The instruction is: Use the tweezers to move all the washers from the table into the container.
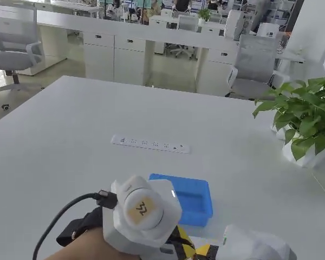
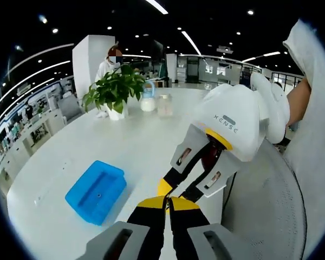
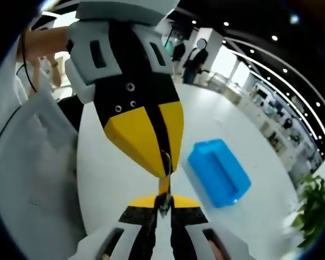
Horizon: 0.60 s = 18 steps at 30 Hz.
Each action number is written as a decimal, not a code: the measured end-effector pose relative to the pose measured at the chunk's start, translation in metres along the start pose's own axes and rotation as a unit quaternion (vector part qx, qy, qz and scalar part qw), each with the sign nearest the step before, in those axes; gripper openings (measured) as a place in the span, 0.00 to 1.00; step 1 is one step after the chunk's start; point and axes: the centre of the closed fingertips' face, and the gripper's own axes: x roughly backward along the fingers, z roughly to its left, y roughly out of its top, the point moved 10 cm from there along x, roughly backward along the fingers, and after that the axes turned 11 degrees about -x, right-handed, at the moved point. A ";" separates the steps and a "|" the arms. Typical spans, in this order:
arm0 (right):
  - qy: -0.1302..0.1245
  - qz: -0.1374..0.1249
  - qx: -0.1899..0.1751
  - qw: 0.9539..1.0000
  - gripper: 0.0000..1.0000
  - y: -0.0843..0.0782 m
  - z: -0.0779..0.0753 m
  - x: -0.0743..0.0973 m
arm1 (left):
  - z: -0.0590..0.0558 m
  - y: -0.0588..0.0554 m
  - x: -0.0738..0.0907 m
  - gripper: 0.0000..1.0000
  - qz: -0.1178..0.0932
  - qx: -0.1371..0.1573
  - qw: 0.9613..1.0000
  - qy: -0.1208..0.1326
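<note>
Left tongs [image 2: 167, 201] and right tongs [image 3: 163, 203] meet tip to tip. Both are closed on a thin metal sliver, likely the tweezers [image 3: 166, 162]. Blue container [image 2: 96, 190] sits on tabletop [image 2: 141, 141], 9 o'clock of left tongs, probably nearer them.

Pwr strip [image 1: 150, 144], potted plant [image 1: 306, 116] on wht table [image 1: 70, 135].

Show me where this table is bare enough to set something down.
Widest bare patch: the table left of the power strip and blue container, out to its far edge. Another lies between the strip and the plant. Crowded: the near edge, where the left gripper and right gripper meet beside the container.
</note>
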 end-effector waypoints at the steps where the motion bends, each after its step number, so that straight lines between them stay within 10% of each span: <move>1: 0.002 0.003 0.003 1.000 0.04 -0.001 0.001 -0.001 | -0.001 -0.002 0.000 0.00 0.008 -0.009 1.000 -0.006; 9: -0.003 0.029 0.026 0.999 0.05 -0.014 0.003 -0.009 | -0.003 -0.017 -0.012 0.00 0.026 -0.033 0.999 -0.013; 18: -0.006 0.024 -0.049 0.998 0.07 -0.030 0.001 -0.010 | -0.002 -0.033 -0.026 0.00 0.037 -0.073 0.996 -0.044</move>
